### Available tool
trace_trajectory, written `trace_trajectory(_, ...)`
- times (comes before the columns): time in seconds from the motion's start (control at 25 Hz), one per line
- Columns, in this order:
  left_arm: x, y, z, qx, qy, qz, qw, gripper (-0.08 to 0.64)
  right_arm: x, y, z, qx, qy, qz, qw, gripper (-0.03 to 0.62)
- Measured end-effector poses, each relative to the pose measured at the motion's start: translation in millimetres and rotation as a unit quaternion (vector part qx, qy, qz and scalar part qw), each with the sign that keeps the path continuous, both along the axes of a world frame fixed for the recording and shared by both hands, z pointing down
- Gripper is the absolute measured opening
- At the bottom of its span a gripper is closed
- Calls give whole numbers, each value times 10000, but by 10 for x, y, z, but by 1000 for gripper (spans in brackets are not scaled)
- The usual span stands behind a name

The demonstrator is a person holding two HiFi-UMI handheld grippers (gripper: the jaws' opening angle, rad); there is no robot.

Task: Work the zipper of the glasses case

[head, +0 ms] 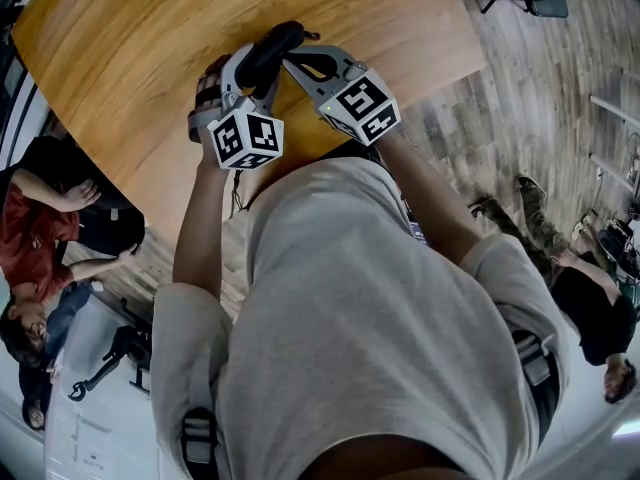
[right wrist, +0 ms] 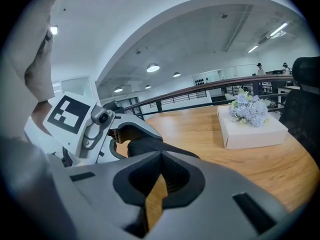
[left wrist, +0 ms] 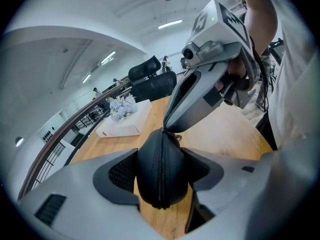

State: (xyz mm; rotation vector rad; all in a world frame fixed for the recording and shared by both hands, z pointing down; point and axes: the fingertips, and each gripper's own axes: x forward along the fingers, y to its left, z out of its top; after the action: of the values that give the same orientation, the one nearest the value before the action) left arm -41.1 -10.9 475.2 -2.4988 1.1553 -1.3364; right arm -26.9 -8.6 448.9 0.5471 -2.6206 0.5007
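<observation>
A black zip-up glasses case [head: 278,46] is held off the wooden table [head: 120,38], and my left gripper [head: 258,68] is shut on its sides. In the left gripper view the case [left wrist: 156,156] fills the gap between the left gripper's [left wrist: 162,176] pads, with its closed zipper line facing the camera. My right gripper [head: 288,61] is shut, and its tips [left wrist: 168,128] touch the case's far end where the zipper stops. I cannot tell whether they pinch the pull. In the right gripper view the right gripper's [right wrist: 160,156] jaws meet just before the case [right wrist: 150,145].
A white box with pale blue flowers [left wrist: 125,119] [right wrist: 252,126] stands farther along the table. Black office chairs [left wrist: 150,79] sit behind it by a railing. People sit on the floor to the left [head: 40,218] and right [head: 590,308] of the table.
</observation>
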Motion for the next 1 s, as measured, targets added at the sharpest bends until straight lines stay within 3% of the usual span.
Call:
trace_trajectory(0.2, 72, 46, -186, 342, 389, 297, 9982, 279, 74, -82, -2, -187, -168, 190, 9995, 25)
trace_trajectory(0.32, 112, 66, -273, 493, 400, 440, 9970, 279, 87, -108, 18, -294, -203, 271, 9990, 25)
trace_trajectory(0.6, 26, 15, -193, 349, 280, 102, 9989, 278, -6, -33, -65, -203, -204, 33, 9996, 25)
trace_trajectory(0.8, 40, 9, -144, 255, 244, 75, 9993, 278, -59, 66, -123, -157, -219, -91, 9996, 25)
trace_trajectory(1.0, 118, 25, -247, 358, 439, 257, 9981, 278, 28, 8, -151, -281, -378, 69, 9989, 25)
